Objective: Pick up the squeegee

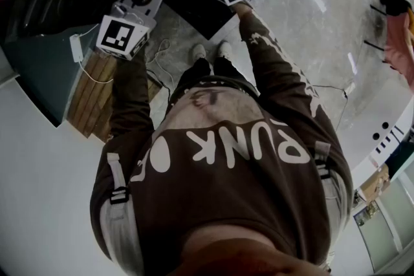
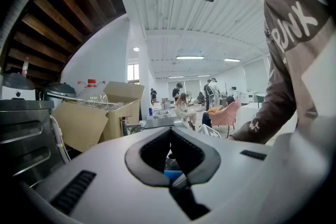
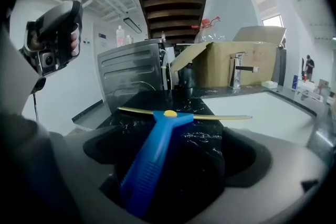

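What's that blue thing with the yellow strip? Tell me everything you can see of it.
It is a squeegee: a ribbed blue plastic handle, a yellow stud at its head, and a thin yellow blade crosswise. It looks to lie on the black veined counter, handle pointing back between the right gripper's jaws, which stand apart, not closed on it.

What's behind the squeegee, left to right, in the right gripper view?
Steel appliance → faucet → person.
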Demonstrator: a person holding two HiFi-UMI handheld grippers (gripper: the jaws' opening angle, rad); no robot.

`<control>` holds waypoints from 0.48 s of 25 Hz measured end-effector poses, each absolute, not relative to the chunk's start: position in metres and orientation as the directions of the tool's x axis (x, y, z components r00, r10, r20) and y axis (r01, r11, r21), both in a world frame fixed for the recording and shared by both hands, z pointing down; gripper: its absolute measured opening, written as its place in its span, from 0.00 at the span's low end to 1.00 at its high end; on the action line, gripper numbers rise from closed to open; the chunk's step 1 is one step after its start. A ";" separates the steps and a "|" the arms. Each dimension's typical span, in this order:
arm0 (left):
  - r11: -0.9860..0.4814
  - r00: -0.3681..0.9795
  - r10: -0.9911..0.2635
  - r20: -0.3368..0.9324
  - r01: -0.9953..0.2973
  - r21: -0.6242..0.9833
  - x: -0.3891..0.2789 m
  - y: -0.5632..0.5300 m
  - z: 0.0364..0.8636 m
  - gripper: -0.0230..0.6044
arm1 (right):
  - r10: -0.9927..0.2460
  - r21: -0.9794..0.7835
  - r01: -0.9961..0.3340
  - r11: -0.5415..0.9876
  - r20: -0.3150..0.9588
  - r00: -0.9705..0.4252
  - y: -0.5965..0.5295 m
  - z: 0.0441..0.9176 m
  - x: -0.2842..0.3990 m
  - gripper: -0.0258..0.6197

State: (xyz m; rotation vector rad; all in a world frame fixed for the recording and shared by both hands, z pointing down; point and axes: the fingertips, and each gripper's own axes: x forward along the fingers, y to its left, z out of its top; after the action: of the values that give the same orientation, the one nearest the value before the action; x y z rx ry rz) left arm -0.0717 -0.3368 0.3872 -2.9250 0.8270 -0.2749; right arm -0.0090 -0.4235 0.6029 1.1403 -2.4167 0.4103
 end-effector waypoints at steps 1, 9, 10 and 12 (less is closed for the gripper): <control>-0.849 0.837 -0.527 0.148 -0.511 -0.135 -0.072 -0.337 0.387 0.04 | -0.651 -0.072 -0.783 0.617 0.512 -0.560 -0.424 0.605 -0.009 0.92; -0.845 0.833 -0.533 0.149 -0.516 -0.138 -0.075 -0.334 0.386 0.04 | -0.599 -0.047 -0.788 0.613 0.623 -0.503 -0.421 0.625 -0.014 0.92; -0.844 0.832 -0.535 0.150 -0.518 -0.139 -0.075 -0.334 0.385 0.04 | -0.593 -0.047 -0.788 0.615 0.631 -0.500 -0.421 0.627 -0.015 0.92; -0.843 0.830 -0.537 0.149 -0.520 -0.139 -0.076 -0.333 0.385 0.04 | -0.583 -0.044 -0.786 0.616 0.646 -0.493 -0.420 0.630 -0.015 0.92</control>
State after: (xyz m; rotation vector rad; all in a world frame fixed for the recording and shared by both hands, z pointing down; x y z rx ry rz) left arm -0.0762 -0.3330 0.3846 -2.9160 0.8440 -0.2787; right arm -0.0153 -0.4201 0.6297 1.0723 -2.2483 0.4498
